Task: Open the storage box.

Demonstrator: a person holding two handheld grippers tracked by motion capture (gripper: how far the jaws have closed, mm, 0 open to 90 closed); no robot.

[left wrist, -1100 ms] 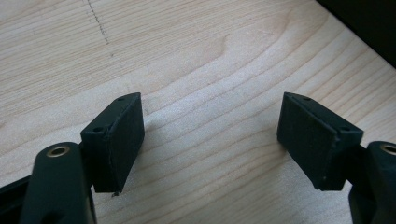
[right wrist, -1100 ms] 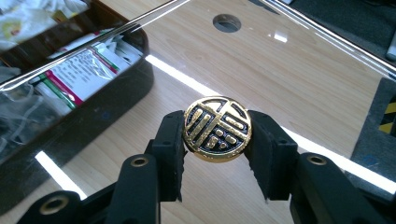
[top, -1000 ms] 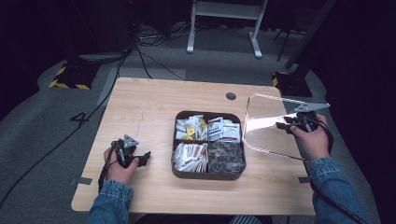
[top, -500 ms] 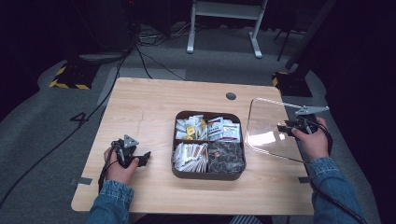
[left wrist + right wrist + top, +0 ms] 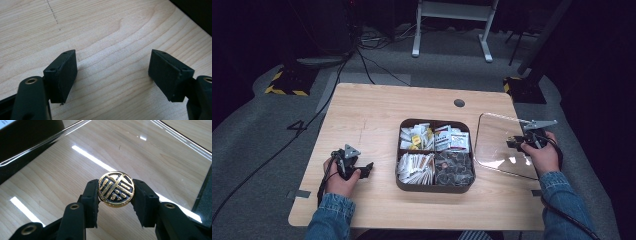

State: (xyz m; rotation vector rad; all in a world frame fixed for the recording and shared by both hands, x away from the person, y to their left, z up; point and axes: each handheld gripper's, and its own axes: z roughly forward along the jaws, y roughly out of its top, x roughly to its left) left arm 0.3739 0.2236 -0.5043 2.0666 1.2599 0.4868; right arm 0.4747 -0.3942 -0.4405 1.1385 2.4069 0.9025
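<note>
A clear square lid [image 5: 494, 145] lies nearly flat on the table to the right of a dark compartment box [image 5: 432, 188]. Its round black-and-gold knob [image 5: 116, 189] is clamped between the pads of my right gripper [image 5: 115, 196], which is shut on it. From above, my right gripper [image 5: 517, 143] sits over the lid's right part. The box holds packets [image 5: 437, 137], paper sachets [image 5: 414, 167] and small dark pieces [image 5: 454, 167]. My left gripper [image 5: 363, 171] rests on the table left of the box, and its jaws [image 5: 113, 72] stand open over bare wood.
The wooden table [image 5: 372, 115] has a round cable hole [image 5: 459, 103] at the back. The table's right edge runs just past the lid. Cables [image 5: 362, 60] and a white stand's feet [image 5: 452, 47] are on the floor behind.
My right gripper has come down with the lid. The lid stood tilted up on edge before and now lies close to flat on the table. The left gripper has not moved.
</note>
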